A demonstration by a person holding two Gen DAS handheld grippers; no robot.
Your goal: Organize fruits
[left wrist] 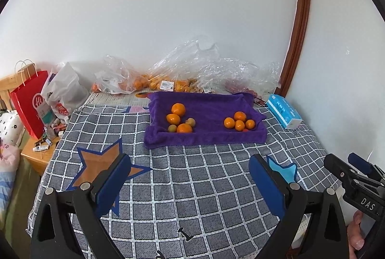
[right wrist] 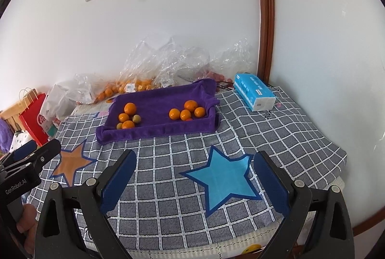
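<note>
A purple towel-lined tray (left wrist: 207,136) (right wrist: 158,130) lies at the far side of the checked cloth. Its left part holds a group of oranges (left wrist: 178,109) (right wrist: 130,108) with two small greenish fruits (left wrist: 190,122) (right wrist: 136,118). Its right part holds a group of small oranges (left wrist: 240,116) (right wrist: 190,105). My left gripper (left wrist: 190,183) is open and empty, hovering over the cloth short of the tray. My right gripper (right wrist: 195,180) is open and empty, above the blue star. Each gripper shows at the edge of the other's view.
Clear plastic bags of oranges (left wrist: 144,83) (right wrist: 130,87) lie against the wall behind the tray. A blue tissue pack (left wrist: 284,113) (right wrist: 255,95) lies right of the tray. A red paper bag (left wrist: 31,102) and white bags stand at the left beside a wooden nightstand (left wrist: 36,158).
</note>
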